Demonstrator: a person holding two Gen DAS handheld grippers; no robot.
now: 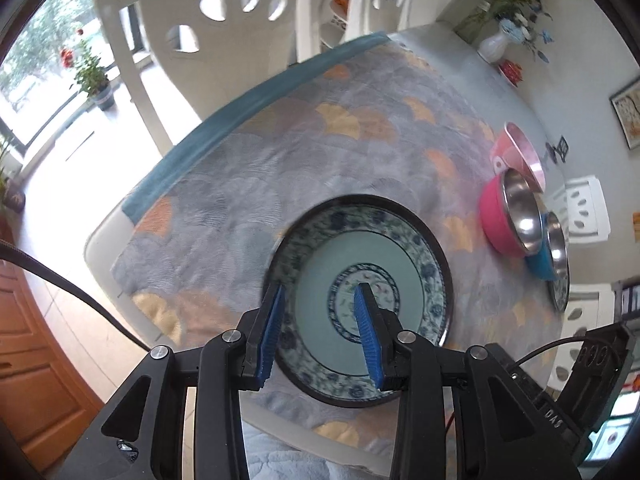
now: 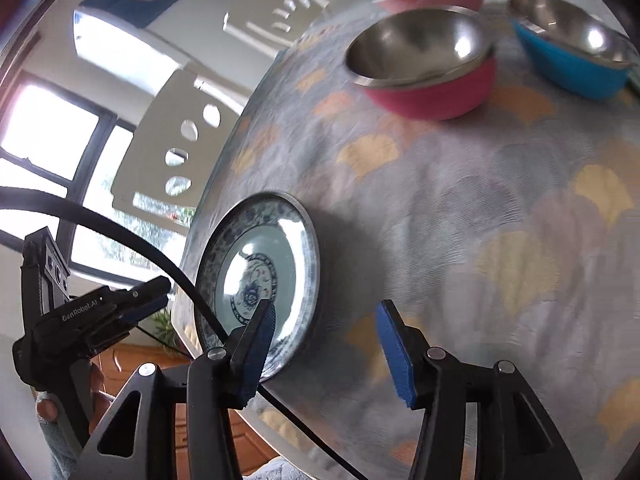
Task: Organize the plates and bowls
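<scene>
Left gripper (image 1: pixel 320 328): jaws spread wide and holding nothing, hanging right over the near part of the plate. One blue pad (image 1: pixel 273 332) sits over the plate's left rim, the other lines up with the middle ring pattern. Can't tell if the pads touch the plate.

Right gripper (image 2: pixel 326 354): also spread apart, empty — left finger over the plate's near edge, right finger over bare cloth.

Blue-and-white plate (image 1: pixel 360 300): flat on the tablecloth near the table's front edge, dark rim, floral band, pale green centre. In the right wrist view it's lower left, and the left gripper shows just beside it with its black cable (image 2: pixel 132 236) crossing in front.

Tablecloth (image 1: pixel 312 152): grey-blue with orange and yellow fan shapes, teal strip along one edge.

Pink-sided steel bowl (image 1: pixel 508 216): well apart from the plate, off to the right, upright.

Blue-sided steel bowl (image 1: pixel 550 252): just beside the pink-sided one, looks like it's touching — seems to sit on a second patterned plate (image 1: pixel 560 292), hard to be sure.

Pink bowl (image 1: pixel 520 156): behind the pink-sided steel one, farther along the table.

White vase with flowers (image 1: pixel 496 46): far corner of the table.

White chairs (image 1: pixel 208 32): beyond the table, cut-out holes in the backs.
</scene>
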